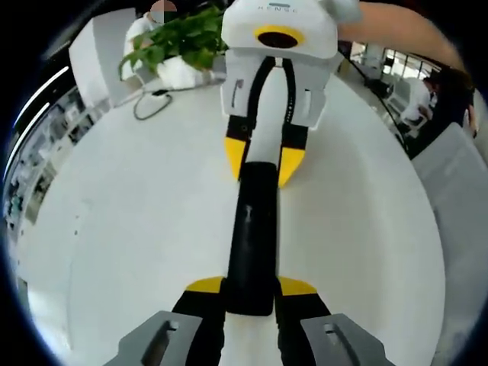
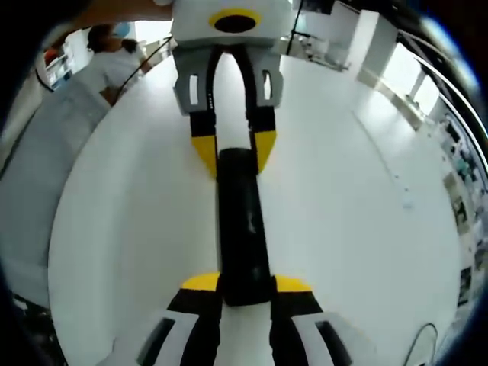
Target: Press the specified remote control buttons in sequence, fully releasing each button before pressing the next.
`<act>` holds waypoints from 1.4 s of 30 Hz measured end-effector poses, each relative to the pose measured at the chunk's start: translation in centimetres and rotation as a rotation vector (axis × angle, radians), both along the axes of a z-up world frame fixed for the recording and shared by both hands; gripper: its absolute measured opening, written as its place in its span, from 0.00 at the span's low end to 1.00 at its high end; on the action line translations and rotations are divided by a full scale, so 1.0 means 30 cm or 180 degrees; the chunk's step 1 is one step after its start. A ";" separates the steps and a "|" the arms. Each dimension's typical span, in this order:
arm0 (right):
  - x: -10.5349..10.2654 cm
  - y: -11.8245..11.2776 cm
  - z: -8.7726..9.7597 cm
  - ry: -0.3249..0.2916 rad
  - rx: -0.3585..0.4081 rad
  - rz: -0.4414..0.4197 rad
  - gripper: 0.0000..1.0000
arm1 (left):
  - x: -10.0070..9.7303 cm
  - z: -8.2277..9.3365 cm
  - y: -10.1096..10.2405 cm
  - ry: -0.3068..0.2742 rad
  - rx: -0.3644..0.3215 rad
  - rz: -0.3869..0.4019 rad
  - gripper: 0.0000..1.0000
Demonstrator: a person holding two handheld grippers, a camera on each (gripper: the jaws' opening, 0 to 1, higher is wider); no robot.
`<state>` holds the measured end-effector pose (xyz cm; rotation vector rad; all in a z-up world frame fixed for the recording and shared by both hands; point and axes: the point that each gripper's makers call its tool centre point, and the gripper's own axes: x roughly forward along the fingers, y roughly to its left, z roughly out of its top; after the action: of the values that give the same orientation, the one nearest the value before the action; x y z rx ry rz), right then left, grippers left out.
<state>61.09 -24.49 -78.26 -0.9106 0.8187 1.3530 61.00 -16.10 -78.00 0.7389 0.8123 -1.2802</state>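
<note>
Two grippers meet end to end over a long black remote control (image 1: 250, 236), which lies lengthwise between them above the white table (image 1: 137, 244). In the left gripper view, the left gripper (image 1: 252, 293) rises from the bottom, and its yellow-tipped fingers (image 1: 206, 285) stand clamped on the near end of the remote, one on each side. At the far end the right gripper (image 1: 262, 164) comes in from the top, its two yellow-tipped fingers closed against the sides of the remote's other end. The right gripper view shows the same hold from the other side: the right gripper (image 2: 245, 288) has its fingers (image 2: 201, 282) pressed to the near end of the remote control (image 2: 242, 229), and the left gripper (image 2: 232, 152) pinches the far end. The remote's buttons are too dark to make out. Beyond the right gripper in the left gripper view, a leafy green plant (image 1: 179, 38) stands at the far edge of the table, with a thin dark cable (image 1: 152, 103) looped on the surface near it. A person (image 2: 114, 61) in light clothing is beside the table in the right gripper view.
</note>
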 end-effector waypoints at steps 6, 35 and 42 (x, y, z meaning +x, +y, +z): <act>-0.008 0.003 0.002 -0.0016 -0.0005 0.0023 0.20 | -0.006 0.000 0.000 -0.0010 0.0025 -0.0001 0.23; -0.085 -0.005 0.103 -0.0103 0.0014 0.0054 0.20 | -0.076 0.095 -0.006 -0.0095 0.0017 -0.0023 0.23; -0.132 -0.009 0.129 -0.0135 0.0027 0.0062 0.20 | -0.128 0.119 -0.009 -0.0114 0.0005 -0.0018 0.24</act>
<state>57.14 -24.75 -74.38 -0.9398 0.7729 1.3488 57.14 -16.38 -74.43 0.7640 0.7829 -1.2681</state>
